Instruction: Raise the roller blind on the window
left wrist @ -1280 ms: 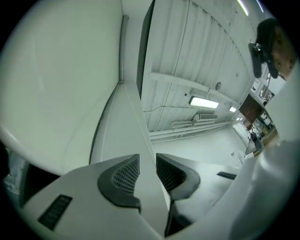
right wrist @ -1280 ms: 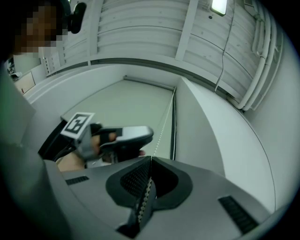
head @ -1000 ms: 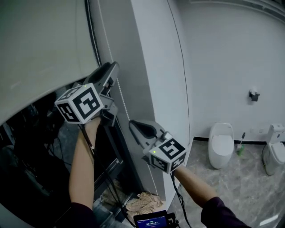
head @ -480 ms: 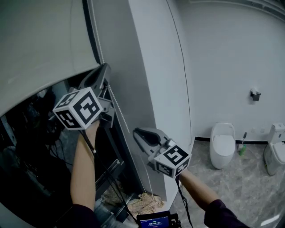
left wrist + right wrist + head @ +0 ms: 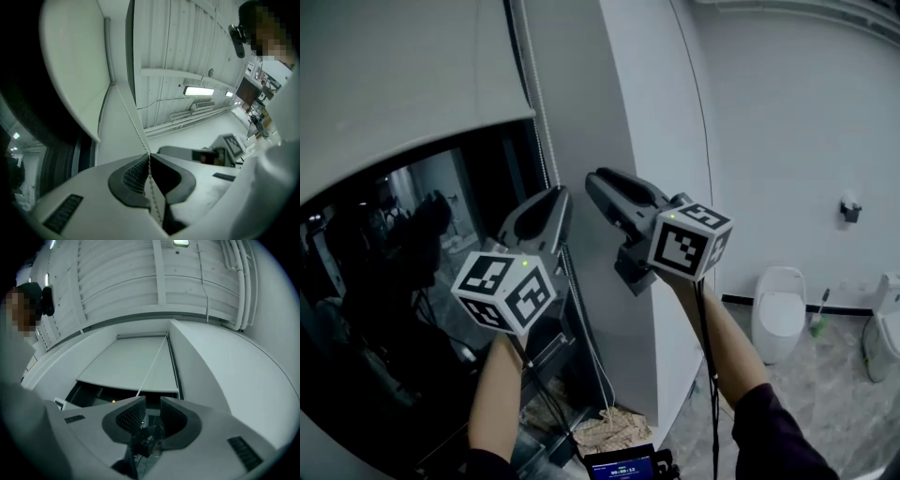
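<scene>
Thin white bead chain (image 5: 133,124) is clenched between the left gripper's (image 5: 149,159) ribbed dark fingers. The right gripper's (image 5: 152,405) fingers are opening, released, with the chain just beside them.

The room is lit evenly but rather dimly, in a cool grey-green tone. In the left gripper view a long ceiling lamp (image 5: 199,90), to the right of the roller blind (image 5: 75,65), glows slightly overexposed. Below the blind the window glass (image 5: 384,319) is almost black, with weak reflections. Both gripper views bend strongly and darken toward their edges.
</scene>
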Demonstrator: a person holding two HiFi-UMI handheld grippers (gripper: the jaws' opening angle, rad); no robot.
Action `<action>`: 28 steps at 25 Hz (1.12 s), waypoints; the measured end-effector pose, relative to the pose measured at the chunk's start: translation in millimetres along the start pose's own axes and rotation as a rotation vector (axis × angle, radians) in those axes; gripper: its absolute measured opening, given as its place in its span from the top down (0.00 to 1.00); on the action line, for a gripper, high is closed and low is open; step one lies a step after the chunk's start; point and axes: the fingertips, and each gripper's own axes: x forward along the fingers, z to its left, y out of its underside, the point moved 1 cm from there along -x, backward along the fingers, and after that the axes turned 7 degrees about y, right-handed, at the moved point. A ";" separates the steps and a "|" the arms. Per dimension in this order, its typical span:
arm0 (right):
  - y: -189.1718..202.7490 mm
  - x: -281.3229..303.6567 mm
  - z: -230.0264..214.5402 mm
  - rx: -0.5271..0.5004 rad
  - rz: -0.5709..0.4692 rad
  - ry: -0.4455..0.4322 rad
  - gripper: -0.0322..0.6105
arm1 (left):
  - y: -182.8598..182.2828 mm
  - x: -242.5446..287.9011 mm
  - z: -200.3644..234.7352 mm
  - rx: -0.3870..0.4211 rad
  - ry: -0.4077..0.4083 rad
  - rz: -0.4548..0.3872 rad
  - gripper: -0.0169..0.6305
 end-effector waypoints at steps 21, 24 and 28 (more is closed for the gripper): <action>-26.7 69.4 27.0 -0.129 -0.001 0.018 0.92 | 75.9 -50.6 -60.3 -0.097 0.083 0.042 0.95; -28.7 64.9 22.1 -0.167 -0.010 0.045 0.93 | 73.1 -53.7 -58.9 -0.075 0.078 0.038 0.94; -17.4 46.3 18.7 -0.231 0.011 0.062 0.93 | 62.8 -55.3 -42.1 -0.077 0.048 0.023 0.94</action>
